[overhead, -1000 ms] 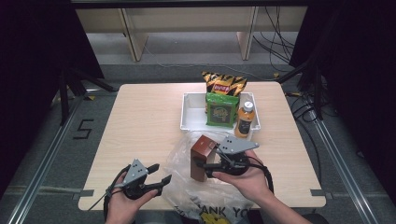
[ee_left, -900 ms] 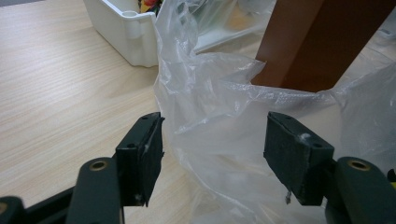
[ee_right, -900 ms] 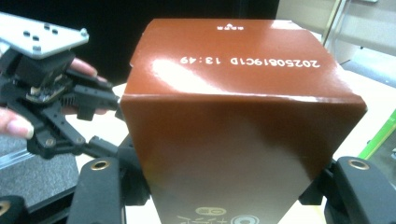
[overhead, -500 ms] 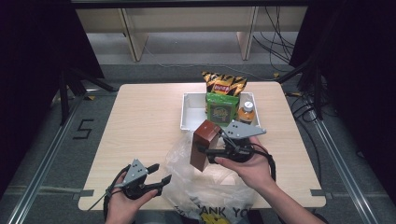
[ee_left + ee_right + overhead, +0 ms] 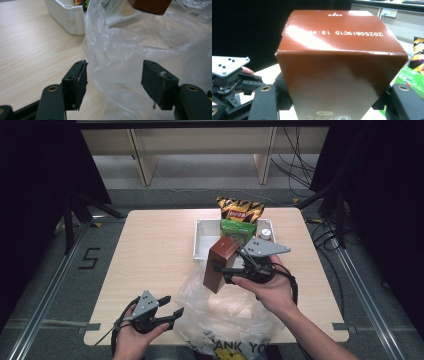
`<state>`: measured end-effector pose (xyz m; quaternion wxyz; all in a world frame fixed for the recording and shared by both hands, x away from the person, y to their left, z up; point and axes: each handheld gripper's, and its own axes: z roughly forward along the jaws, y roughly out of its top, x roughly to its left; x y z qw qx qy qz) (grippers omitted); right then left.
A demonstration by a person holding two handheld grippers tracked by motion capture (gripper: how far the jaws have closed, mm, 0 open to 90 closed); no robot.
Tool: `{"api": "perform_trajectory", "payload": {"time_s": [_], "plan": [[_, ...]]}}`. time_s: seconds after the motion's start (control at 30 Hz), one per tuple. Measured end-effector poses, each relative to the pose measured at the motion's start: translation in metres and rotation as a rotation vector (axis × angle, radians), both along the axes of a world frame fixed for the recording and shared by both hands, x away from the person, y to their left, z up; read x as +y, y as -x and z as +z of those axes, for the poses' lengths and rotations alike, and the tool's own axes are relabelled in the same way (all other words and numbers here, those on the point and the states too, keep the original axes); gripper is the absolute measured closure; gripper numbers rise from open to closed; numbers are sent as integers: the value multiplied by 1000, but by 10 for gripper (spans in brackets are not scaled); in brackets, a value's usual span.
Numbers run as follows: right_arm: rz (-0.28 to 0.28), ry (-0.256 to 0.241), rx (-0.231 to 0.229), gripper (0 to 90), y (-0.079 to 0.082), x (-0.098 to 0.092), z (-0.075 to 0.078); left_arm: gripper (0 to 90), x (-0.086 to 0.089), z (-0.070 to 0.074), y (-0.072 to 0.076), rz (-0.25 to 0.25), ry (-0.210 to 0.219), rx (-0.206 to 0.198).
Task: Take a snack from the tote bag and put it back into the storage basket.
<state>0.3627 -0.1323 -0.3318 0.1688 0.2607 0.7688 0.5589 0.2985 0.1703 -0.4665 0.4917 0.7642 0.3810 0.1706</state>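
Right tongs are clamped on brown cardboard box, now lifted from clear plastic bag toward white tray; left tongs are held open.

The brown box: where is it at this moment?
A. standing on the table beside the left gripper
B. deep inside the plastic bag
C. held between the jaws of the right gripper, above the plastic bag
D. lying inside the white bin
C: the brown box is clamped in the right gripper above the plastic bag, clear of the white bin.
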Motion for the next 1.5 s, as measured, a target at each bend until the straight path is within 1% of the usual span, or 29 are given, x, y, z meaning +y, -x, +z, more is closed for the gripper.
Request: {"api": "perform_trajectory", "payload": {"time_s": [0.07,0.13,0.17,0.2,0.23,0.27,0.37,0.43,0.47,0.57,0.6,0.63,0.7,0.73,0.77,0.87,0.9,0.93,1.0,1.03,1.13,1.17,1.2,1.27,1.3,1.37,1.43,1.47,1.5], "plan": [[9,0,-25,383,-4,0,2,368,-1,0,0,4,8,9],[-4,-26,8,383,-3,1,4,367,-1,0,0,5,7,9],[4,-11,-10,383,-5,0,6,368,-1,0,0,3,8,8],[5,-24,-14,383,-5,0,6,367,-1,-1,0,3,9,8],[3,-17,-24,383,-6,-1,8,368,-1,-1,0,3,9,9],[11,-26,-29,383,-7,0,9,368,-1,-1,0,4,10,9],[-4,-32,-24,383,-7,-1,14,368,-1,-1,0,2,9,9],[-6,-39,-29,383,-8,-1,16,368,-1,-1,0,2,9,10],[1,-37,-44,383,-9,-1,18,368,-1,-1,0,2,9,10],[-10,-50,-39,383,-9,0,22,368,-1,-1,0,1,9,11],[-13,-40,-49,383,-11,-1,24,368,-1,-1,0,1,9,11],[-21,-53,-34,383,-11,0,25,368,-1,-1,0,1,8,10],[-18,-46,-60,383,-14,-1,27,368,-1,-1,0,2,9,9],[-24,-48,-57,383,-15,0,27,368,-1,-1,0,1,10,10],[-37,-55,-67,383,-16,0,28,368,-1,-1,0,2,10,10],[-39,-49,-72,384,-20,1,29,368,-1,-1,0,2,9,9],[-36,-40,-84,383,-21,1,29,368,-1,-1,0,1,9,9],[-38,-46,-71,383,-22,2,29,368,-1,-1,0,1,8,9],[-52,-49,-77,383,-25,3,29,368,-1,-1,0,1,9,9],[-42,-42,-79,383,-28,3,29,368,-1,-1,0,1,9,9],[-61,-43,-64,383,-32,4,28,368,-1,-1,0,-1,11,9],[-61,-46,-78,383,-36,5,28,368,-1,-1,0,0,11,10],[-63,-47,-53,383,-36,6,29,368,-1,-1,0,-1,12,9],[-61,-46,-54,383,-41,7,28,368,0,0,0,4,7,10],[-73,-47,-38,383,-41,8,28,368,0,0,1,8,8,11],[-77,-31,-58,383,-46,8,28,368,0,0,0,6,8,10],[-81,-38,-49,383,-49,10,26,368,0,0,0,6,8,10],[-77,-33,-57,383,-51,10,26,368,0,-1,0,5,12,7],[-87,-30,-45,383,-52,10,25,368,0,0,0,4,14,6]]}}
